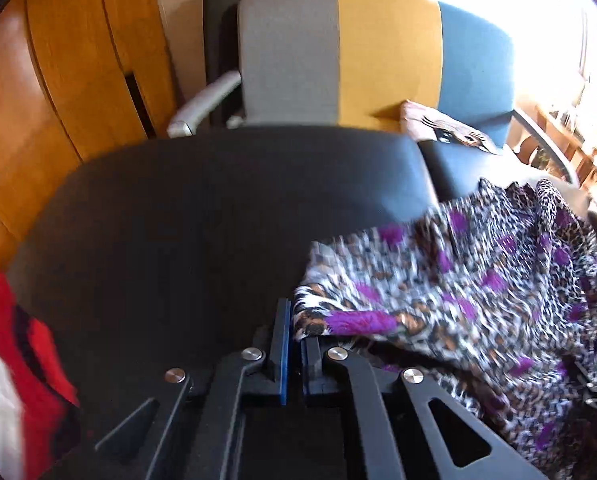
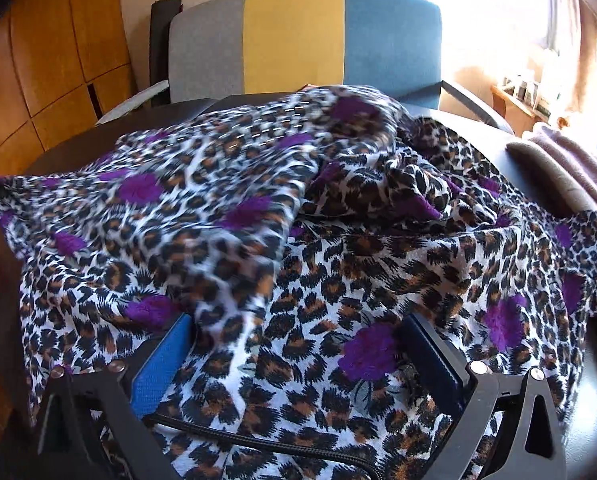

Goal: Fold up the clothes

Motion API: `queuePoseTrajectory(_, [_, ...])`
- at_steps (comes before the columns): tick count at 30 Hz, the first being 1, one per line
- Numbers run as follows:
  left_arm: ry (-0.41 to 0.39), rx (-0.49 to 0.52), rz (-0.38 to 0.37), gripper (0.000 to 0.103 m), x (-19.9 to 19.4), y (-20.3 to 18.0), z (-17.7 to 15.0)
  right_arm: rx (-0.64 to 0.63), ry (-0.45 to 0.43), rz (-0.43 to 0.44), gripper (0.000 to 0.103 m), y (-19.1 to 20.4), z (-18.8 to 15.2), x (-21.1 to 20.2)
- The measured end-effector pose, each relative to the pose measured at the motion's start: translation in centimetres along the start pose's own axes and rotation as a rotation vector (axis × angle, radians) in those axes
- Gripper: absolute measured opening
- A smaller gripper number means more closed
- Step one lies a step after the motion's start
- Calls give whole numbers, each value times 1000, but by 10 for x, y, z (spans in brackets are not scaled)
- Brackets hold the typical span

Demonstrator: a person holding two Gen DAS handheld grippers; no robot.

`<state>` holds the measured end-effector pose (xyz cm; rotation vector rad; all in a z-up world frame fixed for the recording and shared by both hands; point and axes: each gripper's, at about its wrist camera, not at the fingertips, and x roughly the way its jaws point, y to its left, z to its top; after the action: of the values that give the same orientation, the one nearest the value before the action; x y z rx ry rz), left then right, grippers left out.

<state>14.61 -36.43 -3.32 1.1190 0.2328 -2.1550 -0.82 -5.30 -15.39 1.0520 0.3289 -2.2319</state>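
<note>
A leopard-print garment with purple flowers [image 1: 458,280] lies crumpled on the black table [image 1: 178,220]. My left gripper [image 1: 296,344] is shut on the garment's near left corner, and the cloth stretches away from its blue pads to the right. In the right wrist view the same garment [image 2: 298,240] fills the middle, one layer lifted and blurred at the left. My right gripper [image 2: 296,322] is open wide just above the cloth. The fabric lies between its fingers [image 2: 166,360], and the pads do not press it.
A chair with a grey, yellow and blue back [image 1: 338,52] stands behind the table. A red and white cloth [image 1: 30,352] lies at the near left, a folded brown cloth [image 1: 438,124] at the back, a pinkish pile [image 2: 570,168] at the right. Wooden cabinets [image 1: 58,60] are on the left.
</note>
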Motion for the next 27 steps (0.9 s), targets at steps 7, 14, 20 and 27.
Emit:
queuePoseTrajectory(7, [-91, 360, 173, 12, -51, -19, 41, 3, -5, 8, 103, 0, 1, -1])
queuePoseTrajectory(14, [158, 532, -45, 15, -52, -8, -36, 6, -18, 15, 103, -4, 3, -1])
queuePoseTrajectory(20, [173, 270, -65, 15, -62, 49, -60, 6, -23, 13, 103, -1, -1, -4])
queuePoseTrajectory(27, [142, 37, -81, 15, -19, 61, -43, 3, -24, 12, 103, -1, -1, -4])
